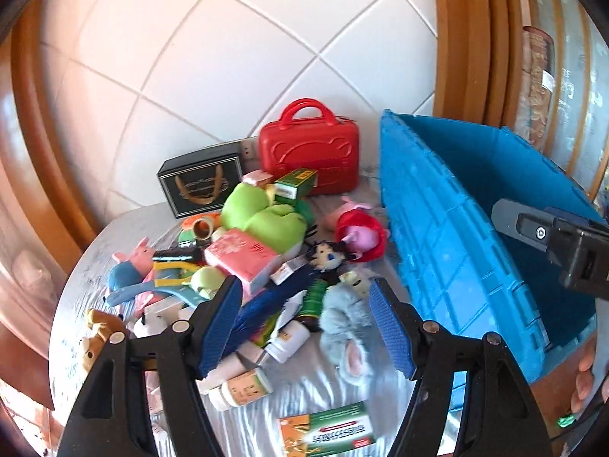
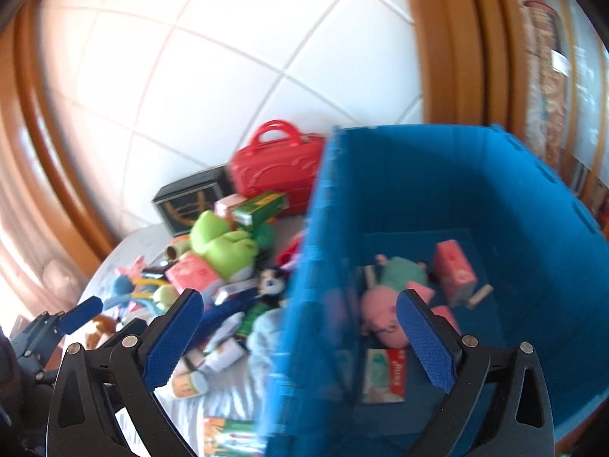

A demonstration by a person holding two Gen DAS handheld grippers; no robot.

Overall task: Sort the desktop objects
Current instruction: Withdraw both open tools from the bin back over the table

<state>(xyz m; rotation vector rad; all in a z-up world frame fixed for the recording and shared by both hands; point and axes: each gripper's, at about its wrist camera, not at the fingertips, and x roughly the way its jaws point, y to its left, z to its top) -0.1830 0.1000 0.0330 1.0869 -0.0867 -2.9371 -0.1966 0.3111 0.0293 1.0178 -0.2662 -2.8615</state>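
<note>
A pile of toys, bottles and boxes lies on the round table (image 1: 76, 266). My left gripper (image 1: 306, 327) is open and empty above the pile, over a grey plush (image 1: 342, 327) and white bottles (image 1: 247, 384). A blue crate (image 1: 437, 228) stands at the right. My right gripper (image 2: 298, 337) is open and empty, straddling the crate's near wall (image 2: 316, 304). Inside the crate lie a pink pig plush (image 2: 380, 316), a pink box (image 2: 455, 272) and a flat packet (image 2: 384, 375). The right gripper's body also shows in the left wrist view (image 1: 552, 240).
A red toy case (image 1: 308, 152) and a black box (image 1: 201, 186) stand at the back by the tiled wall. A green plush (image 1: 262, 217), a pink box (image 1: 243, 255) and a green medicine box (image 1: 331, 434) lie on the table. Wooden frames flank both sides.
</note>
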